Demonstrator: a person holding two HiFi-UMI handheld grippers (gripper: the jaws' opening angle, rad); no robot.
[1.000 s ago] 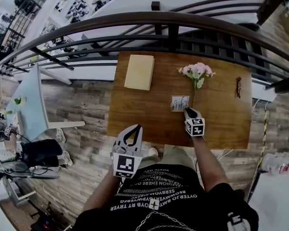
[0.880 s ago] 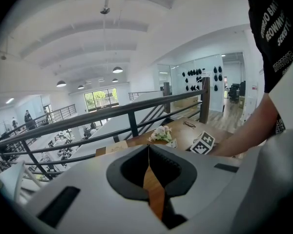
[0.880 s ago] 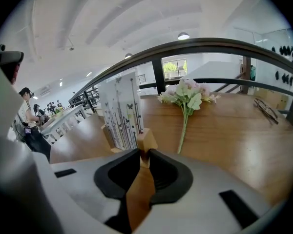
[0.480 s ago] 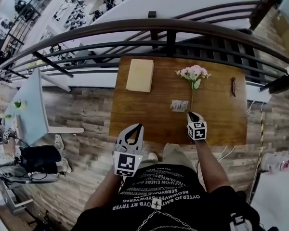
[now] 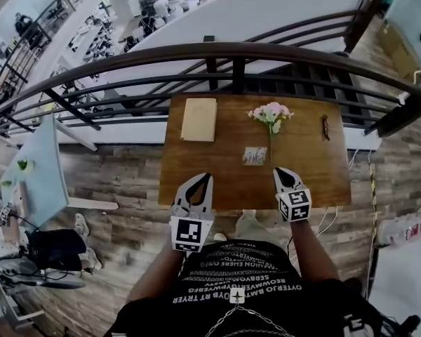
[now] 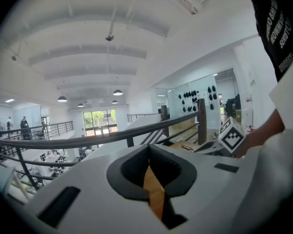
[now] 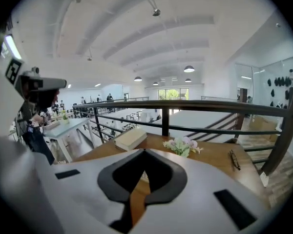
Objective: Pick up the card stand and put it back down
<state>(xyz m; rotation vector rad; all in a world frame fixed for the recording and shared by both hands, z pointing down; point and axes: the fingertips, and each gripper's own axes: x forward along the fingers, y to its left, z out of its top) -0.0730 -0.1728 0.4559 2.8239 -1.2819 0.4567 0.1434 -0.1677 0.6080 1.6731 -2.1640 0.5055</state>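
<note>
The card stand [image 5: 255,156], a small pale upright holder, stands on the wooden table [image 5: 196,181] near its middle, below the pink flowers [image 5: 269,112]. My right gripper [image 5: 281,173] hovers over the table's near edge, a short way right of and nearer than the stand. Its jaws have just been closing and are shut with nothing between them; the right gripper view shows its tips [image 7: 144,151] meeting. My left gripper [image 5: 204,179] is over the near edge at the left, shut and empty, its tips [image 6: 148,147] together.
A tan book [image 5: 198,119] lies at the table's far left, with glasses [image 5: 325,127] at the far right. A dark railing [image 5: 233,50] runs behind the table. A pale desk [image 5: 41,161] stands to the left on the wood floor.
My right gripper has drawn back from the card stand toward the table's near edge and risen. The stand stays on the table. My left gripper has lifted a little.
</note>
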